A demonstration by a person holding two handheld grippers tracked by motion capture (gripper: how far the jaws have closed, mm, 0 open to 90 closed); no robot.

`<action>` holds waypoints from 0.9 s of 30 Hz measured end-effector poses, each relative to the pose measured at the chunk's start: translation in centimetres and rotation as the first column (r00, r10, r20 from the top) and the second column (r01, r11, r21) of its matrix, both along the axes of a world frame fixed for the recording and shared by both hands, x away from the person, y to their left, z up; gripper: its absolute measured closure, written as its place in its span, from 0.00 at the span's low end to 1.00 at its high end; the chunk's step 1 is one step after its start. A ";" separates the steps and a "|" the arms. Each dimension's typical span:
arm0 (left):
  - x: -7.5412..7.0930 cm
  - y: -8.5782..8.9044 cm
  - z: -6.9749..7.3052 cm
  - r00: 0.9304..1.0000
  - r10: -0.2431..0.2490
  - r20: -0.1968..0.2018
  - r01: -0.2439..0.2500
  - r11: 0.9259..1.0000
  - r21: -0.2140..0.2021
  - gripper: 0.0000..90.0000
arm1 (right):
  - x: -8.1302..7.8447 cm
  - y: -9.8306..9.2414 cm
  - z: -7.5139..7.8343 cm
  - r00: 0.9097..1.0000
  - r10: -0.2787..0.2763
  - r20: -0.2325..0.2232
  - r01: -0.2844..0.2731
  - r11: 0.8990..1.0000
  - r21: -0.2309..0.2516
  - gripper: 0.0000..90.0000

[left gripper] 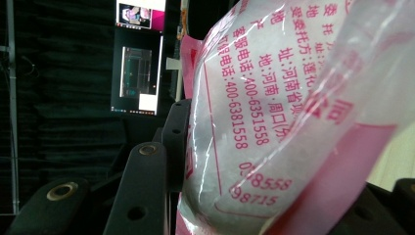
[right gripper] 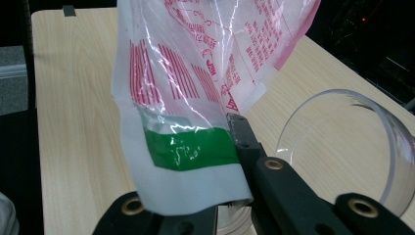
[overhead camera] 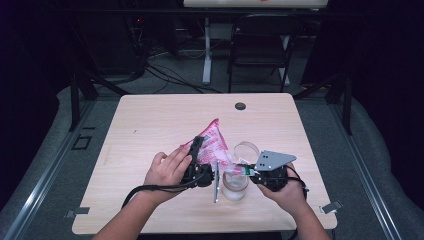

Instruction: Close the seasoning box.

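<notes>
- Left hand-held gripper (overhead camera: 199,156): in the high view it sits left of centre on the desk (overhead camera: 150,125), jaws pointing up and away. In the left gripper view the jaws stand part-way apart, clamped across the full body of the bag (left gripper: 274,122).
- Bag, high view (overhead camera: 212,142): a pink-and-white printed plastic pouch, held tilted above the desk, upper corner high and away, lower end slanting down to the right toward the glass container (overhead camera: 239,172). White granular or powdery filling shows through the film.
- Handling, judged: soft, crinkly film, slick under hard jaws; contents shift and slump, so the weight should run toward the low end as it tips. Moderately light. Best held across the filled belly, as on the left, where the fill gives the jaws something to bite; a flat seam or corner suits steering only.
- Right hand-held gripper (overhead camera: 245,171): jaws closed on the lower edge of the bag near a green label patch (right gripper: 188,147), pinching thin, flat film. That hold looks apt to slip if pulled hard.
- Glass container, right gripper view (right gripper: 342,147): clear, round, open-mouthed, standing on the desk just beside and below the pinched end. Judged fragile and easy to tip; keep the hand-held grippers off its rim.
- Whether the low end of the bag is already opened, I cannot tell.
</notes>
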State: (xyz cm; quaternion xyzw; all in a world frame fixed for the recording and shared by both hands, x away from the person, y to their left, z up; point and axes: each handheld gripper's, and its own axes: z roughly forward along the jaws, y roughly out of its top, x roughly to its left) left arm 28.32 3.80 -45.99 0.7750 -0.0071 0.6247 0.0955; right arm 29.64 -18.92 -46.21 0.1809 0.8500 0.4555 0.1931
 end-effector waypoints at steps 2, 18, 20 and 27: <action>0.0 0.0 0.0 1.000 0.000 0.001 0.000 1.000 0.002 0.69 | 0.0 0.0 0.0 1.000 0.000 0.000 0.000 1.000 0.000 1.00; -0.2 0.0 0.0 1.000 0.000 0.013 0.000 1.000 0.004 0.69 | 0.0 0.1 -0.1 1.000 0.003 -0.005 -0.003 1.000 0.004 1.00; -0.2 0.0 0.0 1.000 0.000 0.012 0.000 1.000 0.003 0.69 | 0.0 0.1 -0.1 1.000 0.004 -0.006 -0.004 1.000 0.001 1.00; -0.2 0.0 0.0 1.000 -0.004 0.016 0.004 1.000 0.005 0.69 | 0.0 0.1 -0.2 1.000 0.003 -0.006 -0.003 1.000 0.000 1.00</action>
